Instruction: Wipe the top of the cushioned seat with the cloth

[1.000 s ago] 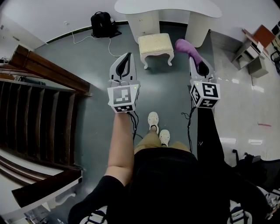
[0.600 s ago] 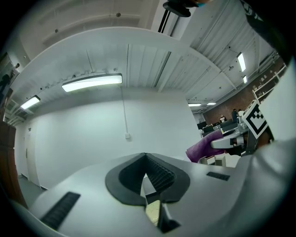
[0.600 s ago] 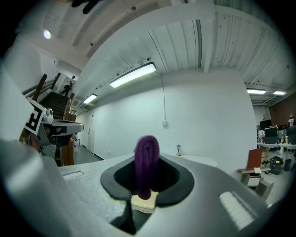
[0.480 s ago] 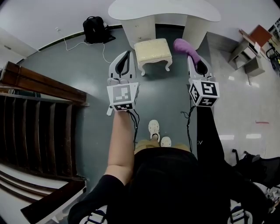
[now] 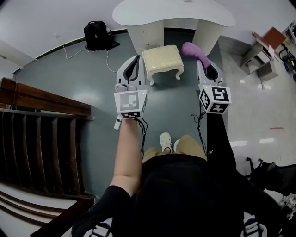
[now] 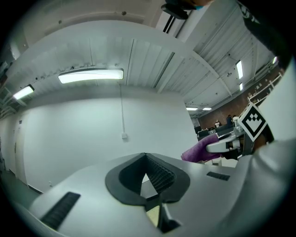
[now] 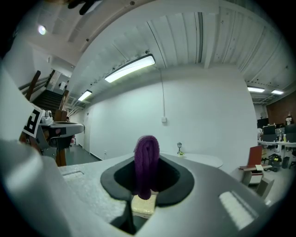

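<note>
The stool with the cream cushioned seat [image 5: 162,59] stands on the grey floor under a white table [image 5: 173,11], between my two grippers in the head view. My right gripper [image 5: 203,62] is shut on a purple cloth [image 5: 193,49], which hangs beyond the seat's right edge. In the right gripper view the cloth [image 7: 146,163] stands folded between the jaws, with the cream seat [image 7: 142,205] showing just below. My left gripper [image 5: 134,61] hovers at the seat's left edge, shut with nothing in it. In the left gripper view the cloth [image 6: 201,150] shows at the right.
A black backpack [image 5: 96,33] and a white cable [image 5: 108,55] lie by the far wall. A dark wooden staircase rail [image 5: 44,105] runs along the left. A small desk [image 5: 261,58] stands at the right. The person's shoe [image 5: 165,140] is behind the stool.
The person has stepped forward: the stool and table sit lower and closer in the head view. Both grippers keep their pose, and the cloth stays in the right one.
</note>
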A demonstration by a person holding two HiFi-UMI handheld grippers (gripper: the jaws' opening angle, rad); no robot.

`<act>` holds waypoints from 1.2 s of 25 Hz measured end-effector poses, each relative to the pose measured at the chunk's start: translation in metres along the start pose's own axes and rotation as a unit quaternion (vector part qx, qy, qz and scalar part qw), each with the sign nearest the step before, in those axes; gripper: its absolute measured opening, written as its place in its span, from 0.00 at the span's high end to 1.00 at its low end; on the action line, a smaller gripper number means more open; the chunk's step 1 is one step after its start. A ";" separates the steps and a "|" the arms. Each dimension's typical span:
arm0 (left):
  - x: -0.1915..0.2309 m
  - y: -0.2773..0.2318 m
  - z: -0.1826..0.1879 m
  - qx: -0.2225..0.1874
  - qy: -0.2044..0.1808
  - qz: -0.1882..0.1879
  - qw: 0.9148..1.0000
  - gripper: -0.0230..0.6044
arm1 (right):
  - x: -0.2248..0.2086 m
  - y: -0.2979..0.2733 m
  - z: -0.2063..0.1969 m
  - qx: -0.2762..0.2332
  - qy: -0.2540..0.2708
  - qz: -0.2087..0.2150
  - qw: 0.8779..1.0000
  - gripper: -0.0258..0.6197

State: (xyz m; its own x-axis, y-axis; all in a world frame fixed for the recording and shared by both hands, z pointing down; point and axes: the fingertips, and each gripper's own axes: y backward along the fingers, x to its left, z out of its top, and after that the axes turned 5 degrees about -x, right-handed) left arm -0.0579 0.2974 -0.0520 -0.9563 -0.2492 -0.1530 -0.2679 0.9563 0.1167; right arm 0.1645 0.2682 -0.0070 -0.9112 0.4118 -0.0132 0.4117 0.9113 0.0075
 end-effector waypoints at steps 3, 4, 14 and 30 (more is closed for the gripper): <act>0.001 0.000 -0.009 -0.010 0.007 -0.002 1.000 0.95 | 0.004 -0.006 -0.010 0.000 0.000 0.006 1.000 0.87; 0.001 0.000 -0.008 -0.014 0.006 -0.001 1.000 0.95 | 0.005 -0.006 -0.010 -0.001 0.001 0.007 1.000 0.87; 0.005 0.000 -0.014 -0.033 -0.015 0.004 0.999 0.95 | 0.014 -0.023 -0.014 -0.031 0.002 0.025 0.999 0.87; 0.048 -0.202 -0.082 0.000 -0.025 0.028 0.999 0.95 | -0.066 -0.234 -0.066 0.012 -0.025 0.075 0.997 0.87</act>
State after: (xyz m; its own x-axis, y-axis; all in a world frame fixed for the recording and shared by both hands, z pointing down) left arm -0.0588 0.0795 -0.0021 -0.9629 -0.1875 -0.1943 -0.2140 0.9687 0.1255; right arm 0.1275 0.0276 0.0576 -0.8376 0.5426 -0.0635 0.5443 0.8388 -0.0112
